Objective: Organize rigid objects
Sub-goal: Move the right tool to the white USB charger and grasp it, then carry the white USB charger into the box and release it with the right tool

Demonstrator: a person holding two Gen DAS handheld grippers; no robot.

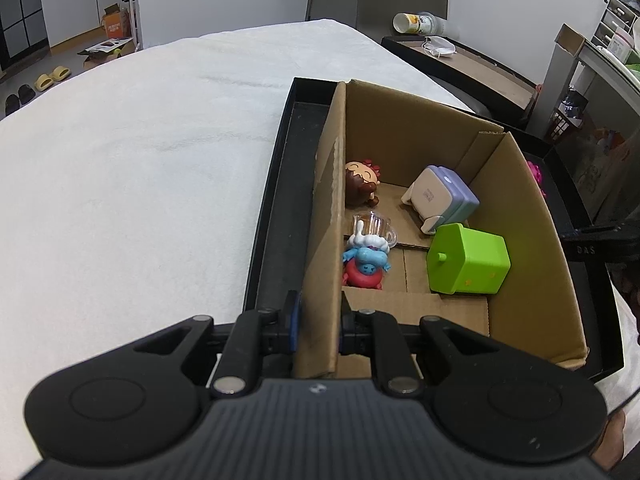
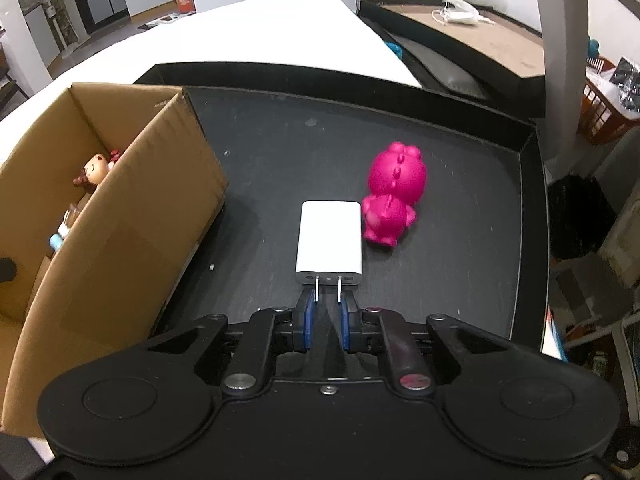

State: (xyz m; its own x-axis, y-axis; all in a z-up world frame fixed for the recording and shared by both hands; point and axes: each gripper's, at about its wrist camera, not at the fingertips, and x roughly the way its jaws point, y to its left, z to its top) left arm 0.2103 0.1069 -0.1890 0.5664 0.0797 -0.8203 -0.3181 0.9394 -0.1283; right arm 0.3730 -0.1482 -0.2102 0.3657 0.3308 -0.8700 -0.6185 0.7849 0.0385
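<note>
In the left wrist view my left gripper (image 1: 318,312) is shut on the near wall of a cardboard box (image 1: 400,132) that stands in a black tray (image 1: 276,200). Inside the box lie a brown-haired doll (image 1: 362,184), a white and lilac case (image 1: 444,196), a green cube (image 1: 468,260), a clear mug (image 1: 374,226) and a blue and red figure (image 1: 366,262). In the right wrist view my right gripper (image 2: 328,300) is shut on the two metal prongs of a white charger (image 2: 330,240) lying on the tray floor (image 2: 440,280). A pink toy (image 2: 394,192) lies just right of the charger.
The tray rests on a table under a white cloth (image 1: 140,160). Behind it is a dark side desk with a tipped bottle (image 1: 420,24) and a face mask (image 1: 438,46). Shelves and clutter stand at the right; slippers (image 1: 52,78) lie on the floor far left.
</note>
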